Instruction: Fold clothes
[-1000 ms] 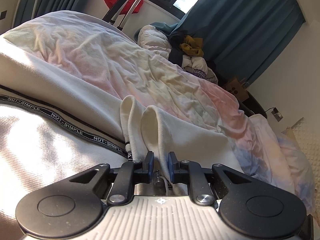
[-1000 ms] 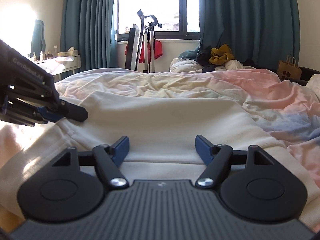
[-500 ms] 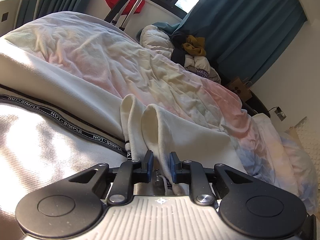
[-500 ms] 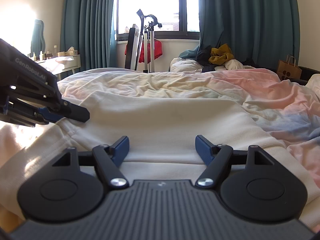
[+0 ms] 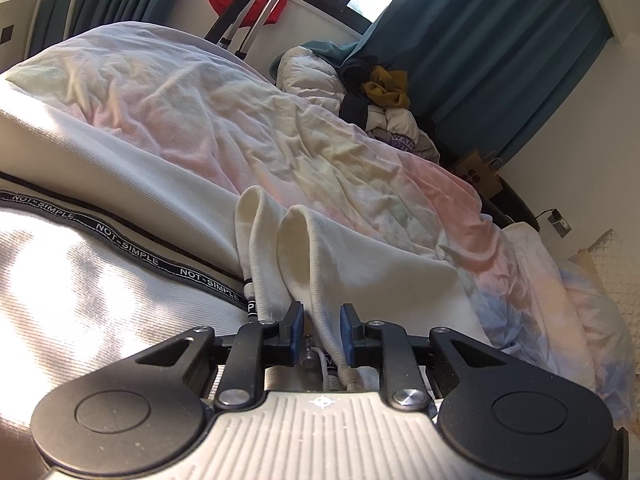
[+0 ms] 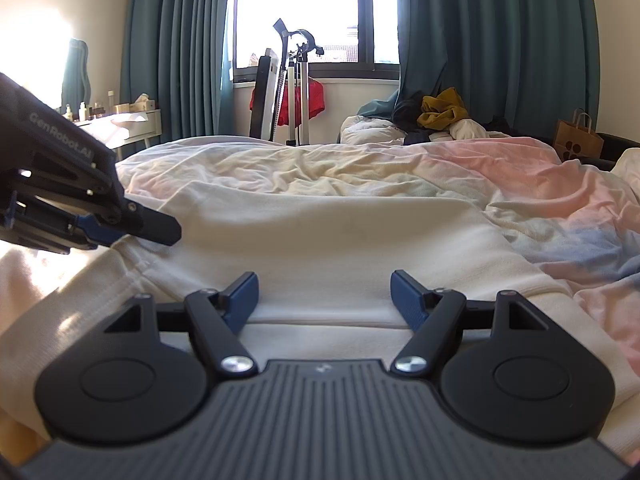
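A cream sweatshirt (image 6: pixel 328 240) lies spread on the bed, with a black "NOT-SIMPLE" tape (image 5: pixel 120 240) across it in the left wrist view. My left gripper (image 5: pixel 320 332) has its jaws slightly apart around a bunched cream fold and drawcord (image 5: pixel 296 264) of the garment. It also shows in the right wrist view (image 6: pixel 132 224), at the garment's left edge. My right gripper (image 6: pixel 324 296) is open and empty, low over the garment's near hem.
The bed (image 6: pixel 540 184) has a rumpled pastel duvet. A pile of clothes (image 6: pixel 436 116) sits at the far end by teal curtains (image 6: pixel 500 40). A stand with red cloth (image 6: pixel 300 96) is at the window, a paper bag (image 6: pixel 576 140) at the right, a dresser (image 6: pixel 132 124) at the left.
The left gripper's jaws have widened a little around the cream fold. The right gripper stays open and still.
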`<state>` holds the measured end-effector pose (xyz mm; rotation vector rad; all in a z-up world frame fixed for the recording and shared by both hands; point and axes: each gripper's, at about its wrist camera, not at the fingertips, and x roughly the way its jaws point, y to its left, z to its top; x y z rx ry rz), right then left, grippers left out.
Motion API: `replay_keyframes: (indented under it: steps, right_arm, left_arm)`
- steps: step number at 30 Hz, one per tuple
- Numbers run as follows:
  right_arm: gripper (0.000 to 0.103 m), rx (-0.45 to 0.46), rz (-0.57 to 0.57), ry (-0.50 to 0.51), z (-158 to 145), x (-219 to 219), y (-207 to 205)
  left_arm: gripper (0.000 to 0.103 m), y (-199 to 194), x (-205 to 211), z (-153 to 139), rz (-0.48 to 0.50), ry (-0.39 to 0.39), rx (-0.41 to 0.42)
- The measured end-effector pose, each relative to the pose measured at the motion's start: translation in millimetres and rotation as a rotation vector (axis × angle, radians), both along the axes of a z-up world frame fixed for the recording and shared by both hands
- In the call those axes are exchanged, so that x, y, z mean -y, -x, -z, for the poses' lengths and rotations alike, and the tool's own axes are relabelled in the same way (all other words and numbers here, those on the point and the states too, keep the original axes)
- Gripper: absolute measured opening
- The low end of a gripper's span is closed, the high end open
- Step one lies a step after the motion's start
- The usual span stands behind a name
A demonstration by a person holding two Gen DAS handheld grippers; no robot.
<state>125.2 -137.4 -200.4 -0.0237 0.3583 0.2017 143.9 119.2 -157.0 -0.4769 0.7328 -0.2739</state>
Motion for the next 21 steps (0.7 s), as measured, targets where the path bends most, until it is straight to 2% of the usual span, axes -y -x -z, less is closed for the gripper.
replay_keyframes:
  steps: [2, 4, 7, 9, 12, 14, 16, 19, 21]
  right_arm:
    - [0.074, 0.0, 0.0, 0.0, 0.0, -0.1, 0.3]
    - [0.074, 0.0, 0.0, 0.0, 0.0, -0.1, 0.4]
    - [0.074, 0.0, 0.0, 0.0, -0.1, -0.5, 0.5]
    - [0.074, 0.0, 0.0, 0.0, -0.1, -0.5, 0.6]
    - [0.074, -0.001, 0.001, 0.001, 0.0, -0.9, 0.9]
    - [0.074, -0.001, 0.001, 0.001, -0.2, -0.8, 1.0]
    - [0.074, -0.002, 0.001, 0.001, -0.2, -0.9, 1.1]
    - [0.075, -0.002, 0.002, 0.001, -0.4, -1.0, 1.4]
    - [0.075, 0.001, 0.002, 0.0, 0.0, -0.8, 1.2]
  left_arm:
    - [0.033, 5.0, -3.1, -4.9, -0.003, 0.021, 0.006]
    - [0.04, 11.8, -8.1, -10.9, -0.012, 0.05, 0.009]
    - [0.044, 29.4, -14.0, -25.3, -0.03, 0.043, 0.027]
    - [0.052, 43.6, -19.7, -35.5, -0.045, 0.055, 0.035]
    - [0.064, 76.5, -33.8, -55.4, -0.088, 0.058, 0.054]
    - [0.078, 96.0, -43.4, -63.5, -0.116, 0.048, 0.072]
    - [0.081, 109.9, -54.2, -67.0, -0.148, 0.05, 0.078]
    - [0.081, 111.7, -67.5, -65.4, -0.186, 0.104, 0.067]
    - [0.081, 105.7, -67.9, -63.3, -0.184, 0.11, 0.065]
